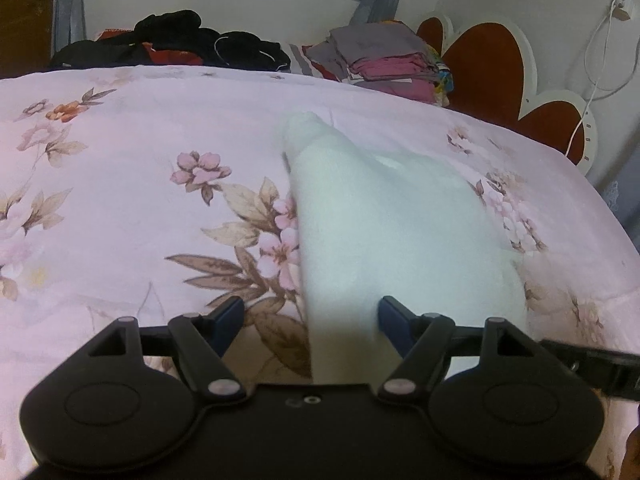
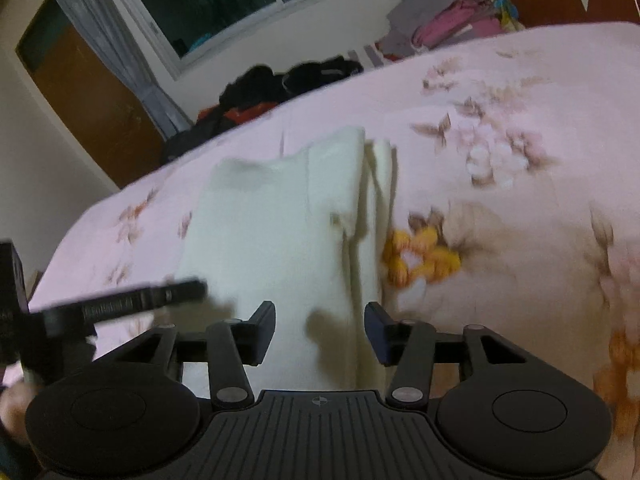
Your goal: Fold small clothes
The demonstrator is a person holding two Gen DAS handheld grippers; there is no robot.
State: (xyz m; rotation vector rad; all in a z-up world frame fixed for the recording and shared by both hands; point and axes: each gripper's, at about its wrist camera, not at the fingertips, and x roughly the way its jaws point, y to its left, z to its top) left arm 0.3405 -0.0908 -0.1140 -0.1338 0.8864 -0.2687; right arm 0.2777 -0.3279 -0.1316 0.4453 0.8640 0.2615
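Note:
A small white garment (image 1: 384, 224) lies flat on the pink floral bedspread (image 1: 120, 208). My left gripper (image 1: 312, 320) is open, its jaws astride the garment's near left edge. In the right wrist view the same white garment (image 2: 276, 220) shows a folded sleeve along its right side. My right gripper (image 2: 320, 330) is open over the garment's near right edge. Neither gripper holds the cloth. The left gripper's body (image 2: 120, 300) shows at the left of the right wrist view.
A stack of folded grey and pink clothes (image 1: 384, 60) sits at the far edge of the bed. A pile of black and red clothes (image 1: 172, 44) lies at the far left. A red and white headboard (image 1: 500, 68) stands at the right.

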